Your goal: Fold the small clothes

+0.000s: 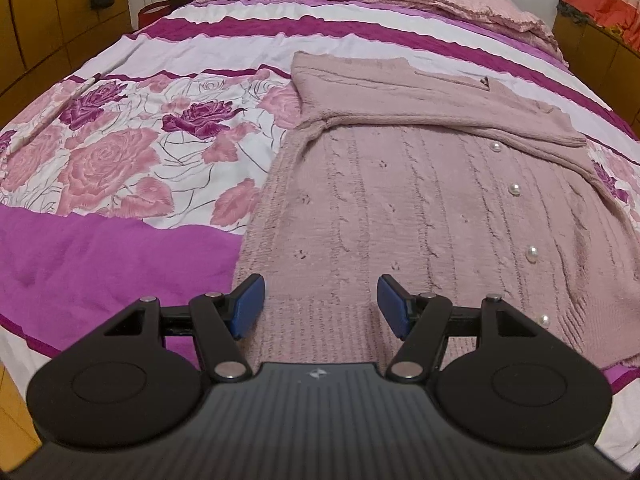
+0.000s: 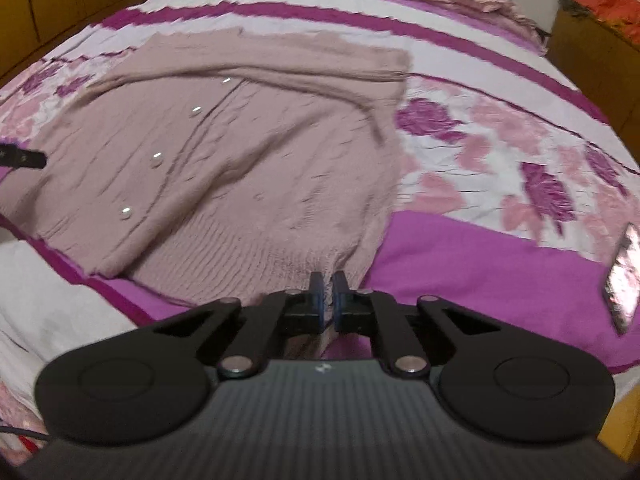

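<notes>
right wrist view shows my right claw pressed together at the cardigan's ribbed hem, near its right corner. whether knit is truly pinched between the pads i cannot tell; the picture is smeared there. left wrist view shows my left claw spread apart over the same hem, nearer the cardigan's other side, holding nothing.

the cardigan lies flat on the bed, front up, pearl buttons running from hem to neck, and one sleeve already laid across the chest. a phone-like slab rests well to the right of the cardigan, on the bed.

what worries me, judging from here:
- if the right claw caught only a few loops or only the top layer, lifting would stretch the hem or peel the front from the back.
- with just one corner gripped, pulling the hem up would drag the cardigan askew and slide the folded sleeve off the chest.
- the fluffy knit may snag on the left claw's pad edges as it closes.
- the loose bedcover could get nipped along with the hem.
</notes>
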Motion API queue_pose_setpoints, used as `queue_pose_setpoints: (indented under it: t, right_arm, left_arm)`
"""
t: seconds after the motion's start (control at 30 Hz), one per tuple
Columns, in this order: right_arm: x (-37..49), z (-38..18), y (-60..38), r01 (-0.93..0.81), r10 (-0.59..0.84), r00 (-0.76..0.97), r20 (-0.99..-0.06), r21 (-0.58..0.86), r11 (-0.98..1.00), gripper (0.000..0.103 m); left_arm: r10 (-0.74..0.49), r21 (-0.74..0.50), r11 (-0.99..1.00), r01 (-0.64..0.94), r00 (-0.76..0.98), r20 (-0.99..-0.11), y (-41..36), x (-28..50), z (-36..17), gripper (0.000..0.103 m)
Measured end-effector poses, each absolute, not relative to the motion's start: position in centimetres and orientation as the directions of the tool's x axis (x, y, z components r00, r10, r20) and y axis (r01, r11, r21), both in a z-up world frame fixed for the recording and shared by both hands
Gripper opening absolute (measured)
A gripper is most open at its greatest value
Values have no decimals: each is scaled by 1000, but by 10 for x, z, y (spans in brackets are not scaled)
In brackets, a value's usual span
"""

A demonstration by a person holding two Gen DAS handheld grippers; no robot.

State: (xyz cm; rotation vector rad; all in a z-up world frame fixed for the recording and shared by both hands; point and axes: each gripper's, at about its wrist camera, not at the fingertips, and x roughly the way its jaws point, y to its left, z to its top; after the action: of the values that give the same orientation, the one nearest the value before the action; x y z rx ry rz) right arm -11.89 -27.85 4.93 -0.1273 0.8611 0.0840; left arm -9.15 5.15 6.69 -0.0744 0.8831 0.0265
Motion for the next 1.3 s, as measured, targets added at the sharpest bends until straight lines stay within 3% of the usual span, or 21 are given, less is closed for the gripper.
queue_pose_setpoints:
  t: [0.27,0.57,0.63,0.67,0.7,0.83,1.03,1.3]
  right_arm:
    - [-128,47,-315,-14,-76,646,-760,-111,994,6]
    - [-133,55,-334,47,32,699,-715,90,995,13]
    - [-132,56,-331,33,60,701,-711,117,993,39]
    - [-132,56,-328,27,71,706,-704,128,991,66]
    - [-133,56,-325,24,76,717,-693,133,991,78]
    - [-132,53,-316,-23,114,716,-689,139,990,75]
    - [-124,39,-315,-13,132,676,-725,166,986,75]
    - [-127,49,-307,1,135,711,-690,192,981,76]
  left_arm:
    - [11,-18,999,-40,630,-776,46,-92,63,70]
    - [39,0,998,-63,631,-774,59,-104,71,70]
    - [54,7,997,-77,625,-778,64,-108,72,71]
    - [60,9,996,-86,622,-781,68,-110,72,72]
    - [65,9,996,-93,617,-784,71,-113,72,75]
    - [53,-2,996,-91,599,-799,81,-118,66,77]
    - [-69,-124,991,-50,599,-798,84,-119,58,77]
    - [-54,-97,994,-42,588,-807,72,-112,50,77]
